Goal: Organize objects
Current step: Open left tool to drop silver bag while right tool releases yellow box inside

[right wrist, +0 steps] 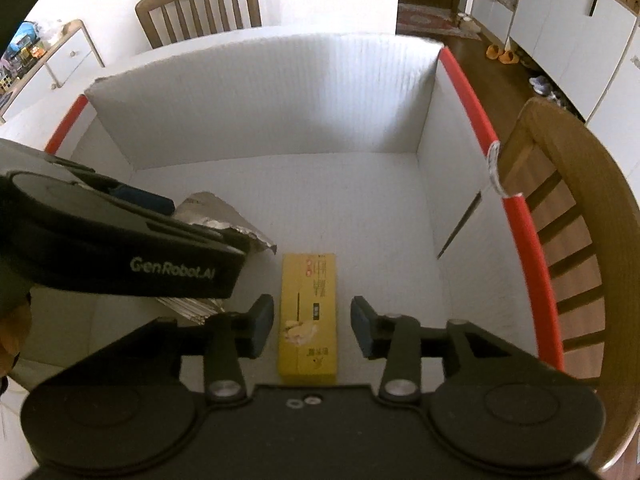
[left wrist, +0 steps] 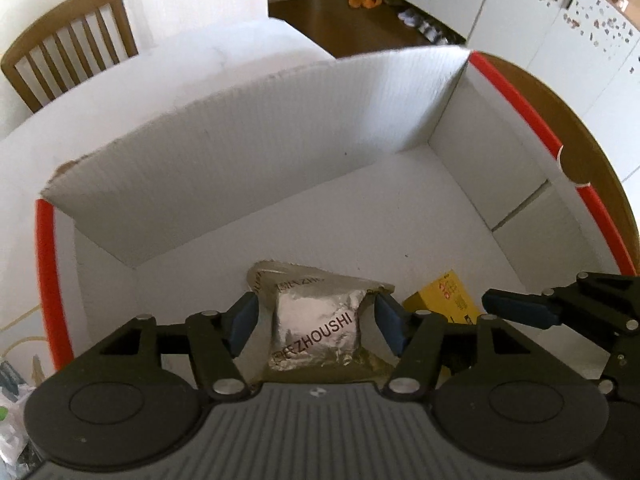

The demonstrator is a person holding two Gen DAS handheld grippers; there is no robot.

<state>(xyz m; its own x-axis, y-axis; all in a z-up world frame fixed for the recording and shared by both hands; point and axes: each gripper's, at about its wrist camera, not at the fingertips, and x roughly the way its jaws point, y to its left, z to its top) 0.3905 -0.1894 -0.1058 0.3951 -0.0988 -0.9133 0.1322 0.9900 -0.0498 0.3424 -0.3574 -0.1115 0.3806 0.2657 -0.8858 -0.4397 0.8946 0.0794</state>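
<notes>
Both tools gape inside the box [right wrist: 280, 92]: left [left wrist: 316, 320] astride foil packet [left wrist: 316, 328], right [right wrist: 312, 326] seemingly astride yellow carton [right wrist: 308, 316].

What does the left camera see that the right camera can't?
Only the left wrist view shows the printed front of the silver packet between the open left gripper. Only the right wrist view shows the side cabinet and a chair beside the box. Both show the white box, the yellow box and orange slippers.

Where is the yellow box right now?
The yellow box lies on the floor of the white carton, between the open right gripper's fingers, just right of the silver foil packet.
</notes>
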